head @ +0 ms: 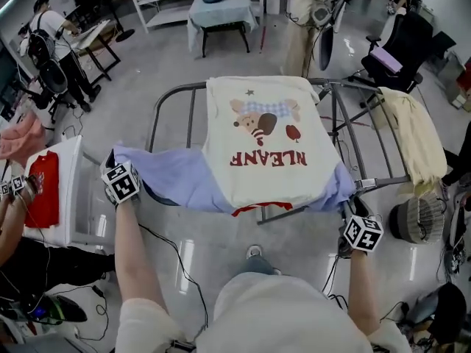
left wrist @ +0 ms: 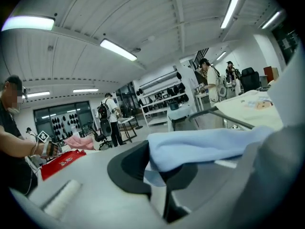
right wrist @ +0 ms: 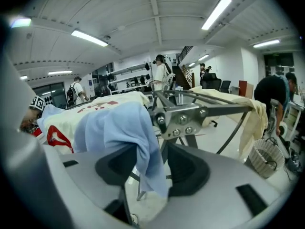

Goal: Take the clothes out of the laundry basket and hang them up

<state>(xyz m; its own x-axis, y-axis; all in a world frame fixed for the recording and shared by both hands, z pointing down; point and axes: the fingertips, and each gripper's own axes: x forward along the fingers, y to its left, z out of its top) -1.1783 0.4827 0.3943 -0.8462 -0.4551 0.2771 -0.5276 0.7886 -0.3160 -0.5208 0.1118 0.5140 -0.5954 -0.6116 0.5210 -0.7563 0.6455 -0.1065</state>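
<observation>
A light blue garment (head: 176, 179) is stretched along the near rail of the grey drying rack (head: 173, 90), partly under a cream printed T-shirt (head: 261, 138) that lies flat on the rack. My left gripper (head: 114, 162) is shut on the blue garment's left end; in the left gripper view the cloth (left wrist: 200, 144) runs into the closed jaws (left wrist: 159, 168). My right gripper (head: 352, 206) is at the garment's right end. In the right gripper view the blue cloth (right wrist: 114, 125) drapes over one finger and hangs loose in the gap, with the jaws (right wrist: 152, 166) apart.
A pale yellow garment (head: 412, 131) hangs over the rack's right wing. At the left stands a white laundry basket (head: 77, 160) with a red garment (head: 45, 190) in it. A fan (head: 419, 223) and cables lie on the floor at the right. People and tables stand further back.
</observation>
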